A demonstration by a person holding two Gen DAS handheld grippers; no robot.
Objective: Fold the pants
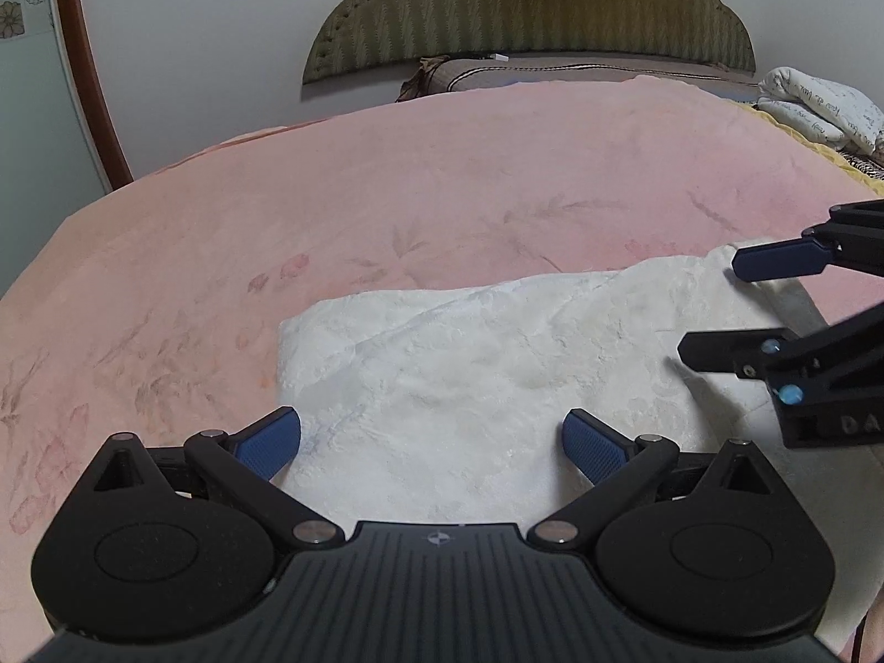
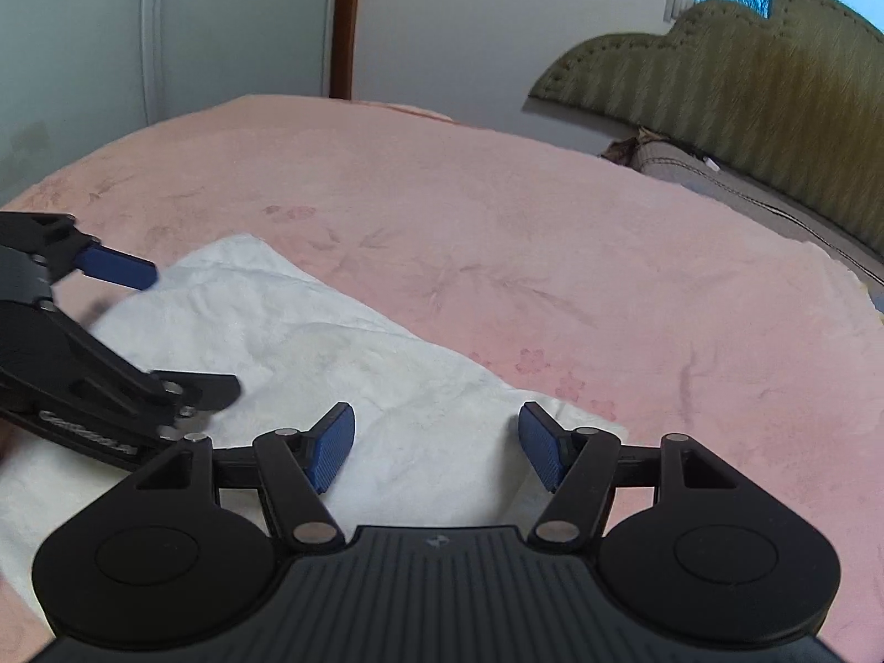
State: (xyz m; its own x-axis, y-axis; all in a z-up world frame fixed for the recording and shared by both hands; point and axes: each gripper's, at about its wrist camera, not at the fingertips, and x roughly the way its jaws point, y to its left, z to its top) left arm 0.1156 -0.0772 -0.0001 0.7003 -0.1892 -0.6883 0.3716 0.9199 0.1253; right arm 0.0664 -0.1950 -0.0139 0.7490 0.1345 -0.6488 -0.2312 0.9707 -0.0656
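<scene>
The white pants (image 1: 469, 353) lie flat on the pink blanket (image 1: 387, 182) that covers the bed. They look soft, fluffy and light, so they will bend and flop easily. A good place to pinch looks like a corner or an edge. The left gripper (image 1: 431, 442) hangs over the pants with its blue tongs spread wide, holding nothing. The right gripper (image 2: 436, 445) is spread too, and empty. I see letters on the grippers, but they are too blurry to read.

Both tongs, left tongs (image 1: 432, 445) and right tongs (image 2: 436, 445), are matte black with ribbed blue pads (image 1: 594, 450), silver pivot screws and round housings.
</scene>
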